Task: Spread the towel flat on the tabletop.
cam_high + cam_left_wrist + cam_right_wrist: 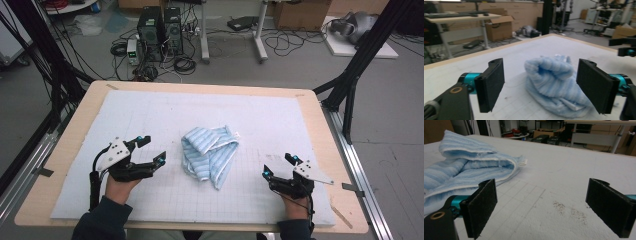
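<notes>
Left tool [151, 149] at the left of the bench [75, 150], held in the person's left hand [119, 188] above the white gridded mat [165, 200], jaws spread wide and holding nothing, touching nothing visible. Just to its right, near the centre of the mat, a crumpled blue-and-white striped towel [209, 155], folded loosely over itself, a small white tag [236, 135] at its far right edge. In the left gripper view, the same left tool [540, 85] aimed at the towel [554, 85], black pads [491, 83] far apart and the cloth lying ahead between them, not in contact; the other gripper's tips faintly visible at the far right edge. Right of the towel, a bare stretch of mat bearing a faint brownish smudge [272, 159]. Right tool [279, 166] at the right of the bench, held in the right hand [295, 205], jaws likewise wide apart and empty, set apart from the towel. In the right gripper view, right tool [541, 208] with pads [482, 206] spread wide over bare mat, towel [471, 170] ahead and to the left beyond the left pad, dark speckled smudge [569, 211] on the mat between the pads. Beyond the bench, floor with cables and computer towers [160, 30].
</notes>
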### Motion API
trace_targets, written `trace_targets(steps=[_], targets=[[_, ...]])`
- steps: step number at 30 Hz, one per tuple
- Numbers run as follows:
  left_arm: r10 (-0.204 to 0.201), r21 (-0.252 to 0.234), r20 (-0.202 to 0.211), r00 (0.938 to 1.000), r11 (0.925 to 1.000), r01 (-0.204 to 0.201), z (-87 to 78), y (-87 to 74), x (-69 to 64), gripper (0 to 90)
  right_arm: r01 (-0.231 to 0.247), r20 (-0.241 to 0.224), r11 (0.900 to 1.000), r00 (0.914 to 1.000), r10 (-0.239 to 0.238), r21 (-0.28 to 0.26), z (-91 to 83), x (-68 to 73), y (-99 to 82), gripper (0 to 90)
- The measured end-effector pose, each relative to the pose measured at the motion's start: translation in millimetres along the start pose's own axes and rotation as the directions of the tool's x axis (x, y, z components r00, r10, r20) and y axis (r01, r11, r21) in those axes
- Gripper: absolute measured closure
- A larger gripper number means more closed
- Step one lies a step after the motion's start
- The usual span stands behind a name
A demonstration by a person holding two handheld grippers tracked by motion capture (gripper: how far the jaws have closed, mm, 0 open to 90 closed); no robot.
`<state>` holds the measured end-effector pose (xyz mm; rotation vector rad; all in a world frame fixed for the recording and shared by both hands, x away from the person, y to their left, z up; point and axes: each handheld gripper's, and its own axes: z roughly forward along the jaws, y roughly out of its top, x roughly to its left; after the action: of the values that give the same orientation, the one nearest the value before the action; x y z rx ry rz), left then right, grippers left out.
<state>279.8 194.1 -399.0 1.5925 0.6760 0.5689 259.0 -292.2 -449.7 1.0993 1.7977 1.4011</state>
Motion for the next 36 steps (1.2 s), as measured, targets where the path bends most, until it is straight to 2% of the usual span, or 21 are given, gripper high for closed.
trace_targets(steps=[2, 4, 10, 15, 17, 19, 25, 29, 31, 32, 35, 36], targets=[[0.000, 0.010, 0.028, 0.9996, 0.9999, 0.000, 7.8, 3.1, -2.5, 24.7, 0.006, 0.002, 1.0000, 1.0000, -0.006, -0.002, 0.4, -0.2, 0.0, 9.3], [0.018, 0.036, 0.060, 0.9980, 0.9991, -0.020, 20.5, 6.6, -5.9, 24.7, 0.003, 0.003, 1.0000, 1.0000, -0.003, -0.001, 0.3, -0.1, 0.0, 9.3], [0.018, 0.045, 0.092, 0.9956, 0.9987, -0.022, 41.8, 9.1, -9.8, 25.2, 0.004, 0.005, 1.0000, 1.0000, -0.004, -0.001, 0.3, 0.0, 0.0, 9.3], [0.013, 0.096, 0.138, 0.9904, 0.9950, -0.026, 67.7, 5.3, -12.3, 26.1, 0.005, 0.007, 1.0000, 1.0000, -0.005, 0.000, 0.4, 0.2, 0.1, 9.3], [0.024, 0.130, 0.131, 0.9912, 0.9906, -0.041, 77.4, 1.5, -12.4, 26.1, 0.004, 0.006, 1.0000, 1.0000, -0.004, 0.000, 0.3, 0.4, 0.1, 9.3], [0.019, 0.172, 0.112, 0.9935, 0.9843, -0.039, 89.4, -4.7, -11.2, 26.3, 0.004, 0.006, 1.0000, 1.0000, -0.004, 0.000, 0.4, 0.4, 0.1, 9.3], [0.018, 0.195, 0.090, 0.9958, 0.9801, -0.035, 98.8, -9.4, -9.6, 27.9, 0.004, 0.005, 1.0000, 1.0000, -0.004, 0.000, 0.4, 0.3, 0.1, 9.3], [0.018, 0.223, 0.064, 0.9978, 0.9744, -0.032, 103.7, -12.5, -6.9, 34.1, 0.005, 0.005, 1.0000, 1.0000, -0.005, 0.001, 0.4, 0.4, 0.1, 9.3], [0.017, 0.244, 0.054, 0.9984, 0.9692, -0.030, 106.1, -14.3, -5.4, 40.5, 0.006, 0.005, 1.0000, 1.0000, -0.006, 0.000, 0.4, 0.3, 0.1, 9.3], [0.019, 0.251, 0.054, 0.9984, 0.9674, -0.031, 107.0, -15.2, -4.6, 52.1, 0.007, 0.007, 1.0000, 1.0000, -0.007, 0.001, 0.5, 0.4, 0.1, 9.3], [0.022, 0.270, 0.035, 0.9991, 0.9624, -0.031, 108.1, -17.6, -3.0, 78.0, 0.004, 0.004, 1.0000, 1.0000, -0.004, 0.002, 0.4, 0.4, 0.1, 9.3], [0.022, 0.270, 0.035, 0.9991, 0.9624, -0.031, 108.1, -17.6, -3.0, 80.1, 0.007, 0.005, 1.0000, 1.0000, -0.007, 0.000, 0.5, 0.2, 0.1, 9.3]])
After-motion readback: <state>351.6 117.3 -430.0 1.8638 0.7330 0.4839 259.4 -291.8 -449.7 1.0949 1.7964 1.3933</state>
